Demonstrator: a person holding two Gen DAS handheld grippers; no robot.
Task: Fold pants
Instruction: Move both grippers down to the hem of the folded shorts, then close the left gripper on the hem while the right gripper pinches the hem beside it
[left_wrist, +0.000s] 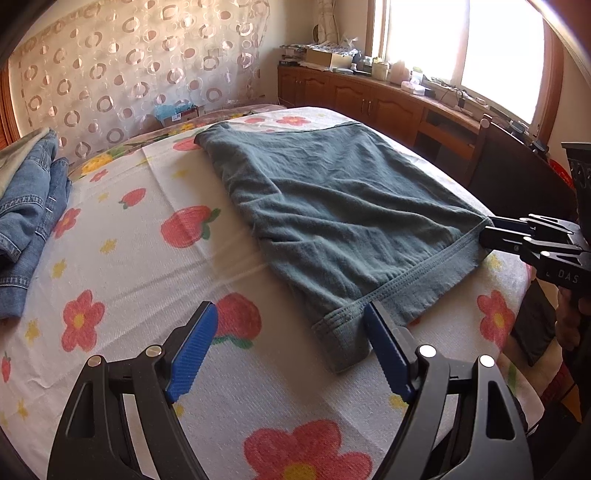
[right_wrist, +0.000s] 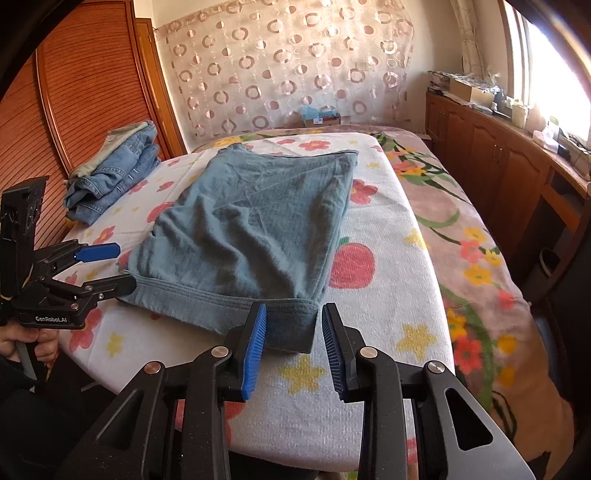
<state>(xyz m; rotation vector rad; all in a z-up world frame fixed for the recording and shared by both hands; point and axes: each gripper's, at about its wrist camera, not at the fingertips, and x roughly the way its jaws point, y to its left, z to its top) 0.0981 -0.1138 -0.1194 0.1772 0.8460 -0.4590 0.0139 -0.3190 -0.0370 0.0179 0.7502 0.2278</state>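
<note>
Grey-green pants lie folded flat on the flowered cloth, hem edge toward me; they also show in the right wrist view. My left gripper is open, its right finger at the near left hem corner; it also shows in the right wrist view. My right gripper is open, its jaws either side of the near right hem corner. In the left wrist view it touches the hem's right end, and there its jaw gap is hidden.
A pile of folded blue jeans lies at the far left of the bed, also in the right wrist view. A wooden cabinet with clutter runs under the window on the right. A wooden wardrobe stands on the left.
</note>
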